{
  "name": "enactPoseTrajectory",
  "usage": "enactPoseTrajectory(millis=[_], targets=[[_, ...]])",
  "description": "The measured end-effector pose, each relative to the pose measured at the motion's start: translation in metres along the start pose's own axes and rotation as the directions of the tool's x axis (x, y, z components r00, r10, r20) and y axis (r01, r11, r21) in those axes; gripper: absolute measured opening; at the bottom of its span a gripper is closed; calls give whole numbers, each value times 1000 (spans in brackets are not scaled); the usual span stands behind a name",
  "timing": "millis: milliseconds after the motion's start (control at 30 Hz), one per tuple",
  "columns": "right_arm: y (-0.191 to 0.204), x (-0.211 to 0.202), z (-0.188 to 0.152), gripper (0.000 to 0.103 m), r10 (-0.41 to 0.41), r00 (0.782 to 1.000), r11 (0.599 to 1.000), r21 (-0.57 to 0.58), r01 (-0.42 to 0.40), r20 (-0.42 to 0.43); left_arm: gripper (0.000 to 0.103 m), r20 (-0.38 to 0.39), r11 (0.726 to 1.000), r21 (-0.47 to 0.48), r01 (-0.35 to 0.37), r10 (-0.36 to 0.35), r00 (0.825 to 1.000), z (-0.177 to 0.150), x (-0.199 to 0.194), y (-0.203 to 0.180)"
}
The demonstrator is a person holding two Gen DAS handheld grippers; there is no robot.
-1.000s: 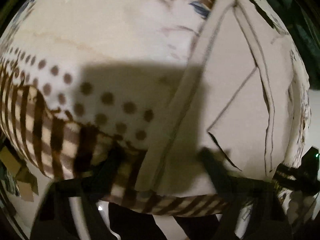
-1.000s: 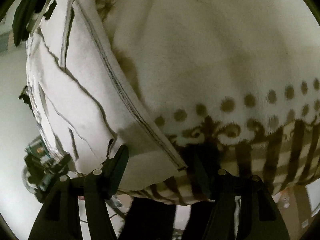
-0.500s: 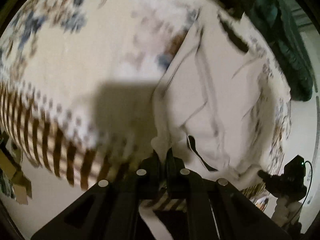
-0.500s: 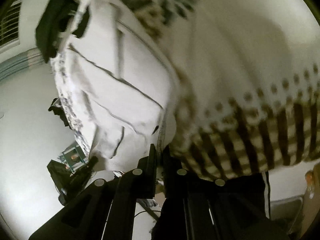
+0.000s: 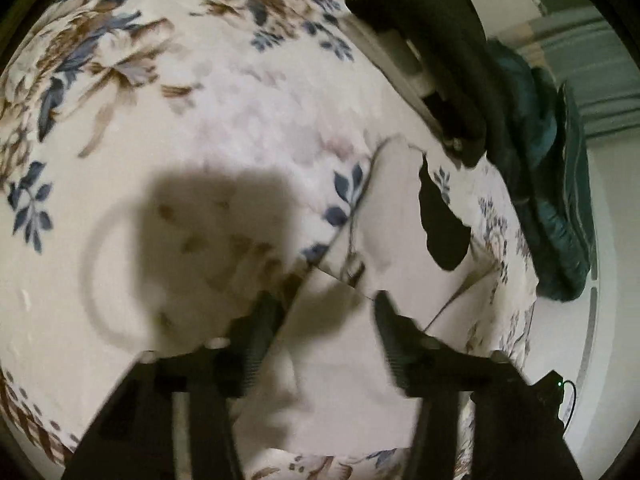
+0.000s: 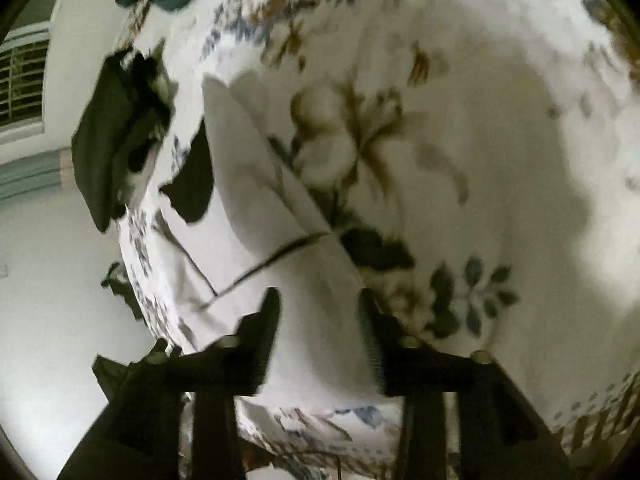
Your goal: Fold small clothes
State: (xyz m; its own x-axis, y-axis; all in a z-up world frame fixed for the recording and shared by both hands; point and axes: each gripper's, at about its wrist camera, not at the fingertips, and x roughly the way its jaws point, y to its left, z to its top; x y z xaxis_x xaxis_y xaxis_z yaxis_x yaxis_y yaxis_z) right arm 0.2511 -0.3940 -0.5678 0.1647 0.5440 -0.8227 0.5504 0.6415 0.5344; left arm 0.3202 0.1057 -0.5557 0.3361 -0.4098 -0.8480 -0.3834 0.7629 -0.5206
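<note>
The left hand-held gripper [image 5: 324,312] and the right hand-held gripper [image 6: 318,312] both stand with jaws spread and grasp nothing, each positioned over a near corner of the white, dark-trimmed fabric garment [image 5: 340,364], which lies flat with a fold line running across it; this placement suggests the lower portion has been laid over and released. The garment rests on the near right part of a bed covered by a cream quilted bedspread with blue and brown floral print [image 5: 200,100]. A black crumpled garment [image 5: 436,40] and a dark teal bundled cloth [image 5: 556,208] lie at the far right edge, with pale wall and floor beyond.
</note>
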Motion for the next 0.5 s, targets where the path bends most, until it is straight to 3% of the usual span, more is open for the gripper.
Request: enactPoseTrajectory(millis=[133,233,300,333,367,400,500], targets=[[-13,-4,1,53,-33,999,998,-53,33,1,59,-33,991,125,-37,42,999,-5,8,-9],[-6,25,8,53,-54,997,993,-109,47,-59,59,-86,975,212,-60,80,993,-5,36,-20],[1,43,10,52,-64,993,988,-149,49,-97,57,-75,967,241,-76,97,992,-5,47,-23],[6,48,11,34,-69,993,984,-171,52,-95,41,-65,966,248,-75,94,993,-5,51,-24],[14,51,12,18,-84,993,977,-202,67,-79,6,-60,966,252,-53,70,996,-4,53,-25],[17,52,13,3,-103,993,972,-219,86,-65,4,-62,965,254,-61,79,995,-2,56,-25],[25,52,18,3,-190,982,950,-252,187,11,4,-41,970,234,-68,80,996,3,58,-20]])
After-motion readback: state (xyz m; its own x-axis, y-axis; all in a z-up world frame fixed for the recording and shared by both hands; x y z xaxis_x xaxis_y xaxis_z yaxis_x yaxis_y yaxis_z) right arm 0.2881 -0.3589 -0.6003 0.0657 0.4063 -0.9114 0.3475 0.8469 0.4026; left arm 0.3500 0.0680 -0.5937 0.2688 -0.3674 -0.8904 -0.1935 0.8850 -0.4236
